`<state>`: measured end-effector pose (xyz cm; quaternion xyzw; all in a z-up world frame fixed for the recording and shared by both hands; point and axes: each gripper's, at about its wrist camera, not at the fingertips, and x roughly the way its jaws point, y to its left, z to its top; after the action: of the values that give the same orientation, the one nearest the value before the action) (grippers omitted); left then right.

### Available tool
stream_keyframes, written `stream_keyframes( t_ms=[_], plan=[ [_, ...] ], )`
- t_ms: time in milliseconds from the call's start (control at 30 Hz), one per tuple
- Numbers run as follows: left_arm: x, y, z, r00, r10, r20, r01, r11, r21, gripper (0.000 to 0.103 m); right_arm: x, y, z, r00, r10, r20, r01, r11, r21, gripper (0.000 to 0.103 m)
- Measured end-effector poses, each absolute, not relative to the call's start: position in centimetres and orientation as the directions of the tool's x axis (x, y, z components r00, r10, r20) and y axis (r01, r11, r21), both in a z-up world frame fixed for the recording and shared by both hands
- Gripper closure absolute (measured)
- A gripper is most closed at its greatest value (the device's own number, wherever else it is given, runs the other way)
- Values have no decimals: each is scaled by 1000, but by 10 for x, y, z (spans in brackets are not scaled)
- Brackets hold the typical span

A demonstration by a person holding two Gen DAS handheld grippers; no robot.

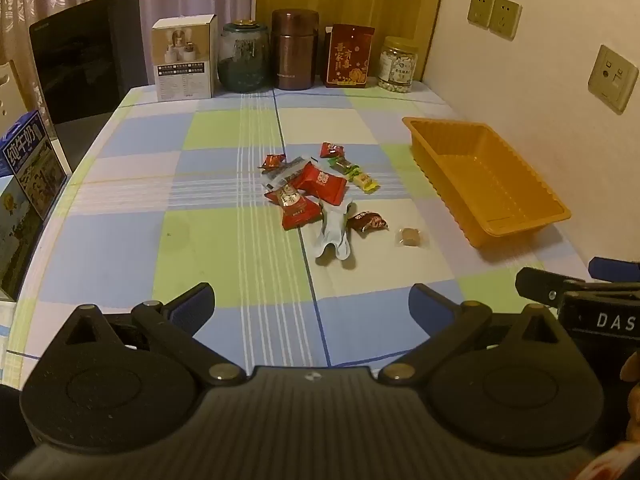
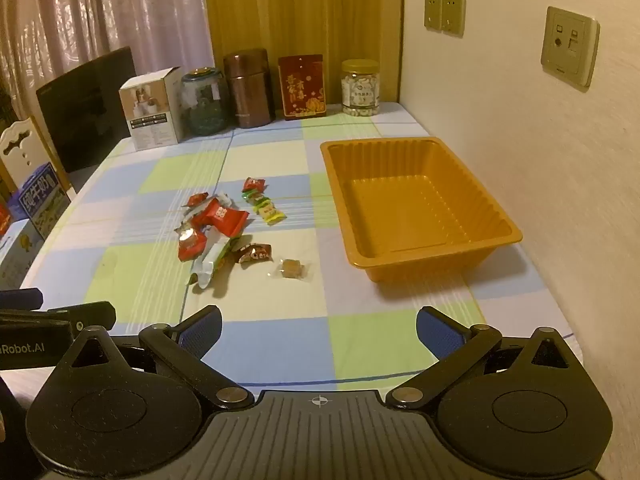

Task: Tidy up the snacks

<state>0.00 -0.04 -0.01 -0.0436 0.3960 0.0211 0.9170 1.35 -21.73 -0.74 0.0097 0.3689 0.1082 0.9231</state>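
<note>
- Two claws in play, left claw (image 1: 312, 300) and right claw (image 2: 319, 322), both spread wide with nothing between the blue pads, both hanging over the near edge of the worktop (image 1: 240, 240) and tilted down at it.
- The snacks (image 1: 312, 188) sit in a loose pile around the middle of the checked cloth, well apart from either claw.
- Biggest bits of the pile are a red packet (image 1: 323, 183) with white print and another red packet with a picture (image 1: 294, 204), overlapping each other.
- A long pale wrapper (image 1: 332, 232) sticks out of the pile toward the camera, one end folded under.
- A dark brown candy (image 2: 254, 254) lies just beside that wrapper, and a little brown cube in clear wrap (image 2: 290, 268) sits alone a bit further right.
- Green and yellow candy (image 2: 268, 210) plus a small red one (image 2: 253, 185) are on the far side of the pile.
- The orange tray (image 2: 500, 236) is to the right of the pile, close to the wall, ribbed sides, nothing in it.
- Back row against the curtain: white box (image 2: 154, 118), glass jar (image 2: 202, 102), brown canister (image 2: 248, 88), red box (image 2: 302, 86), and a clear jar (image 2: 360, 88) of pale bits, nuts maybe, too small to tell.
- Blue carton (image 1: 30, 164) at the left edge, dark screen (image 1: 86, 52) behind it.
</note>
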Motion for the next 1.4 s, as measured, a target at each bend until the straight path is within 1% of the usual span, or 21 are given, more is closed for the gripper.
stream_keyframes(
  t_ms=[133, 333, 1400],
  plan=[
    [2, -4, -3, 685, 11, -729, -69, 996, -50, 1, 14, -218, -7, 705, 206, -679, -191, 977, 98, 0],
    [0, -3, 4, 686, 7, -728, -75, 995, -61, 1, 14, -217, -7, 708, 205, -675, -192, 977, 95, 0],
    [-2, 1, 0, 688, -1, -726, -75, 995, -72, 1, 13, -221, -5, 713, 203, -672, -188, 978, 95, 0]
  ],
)
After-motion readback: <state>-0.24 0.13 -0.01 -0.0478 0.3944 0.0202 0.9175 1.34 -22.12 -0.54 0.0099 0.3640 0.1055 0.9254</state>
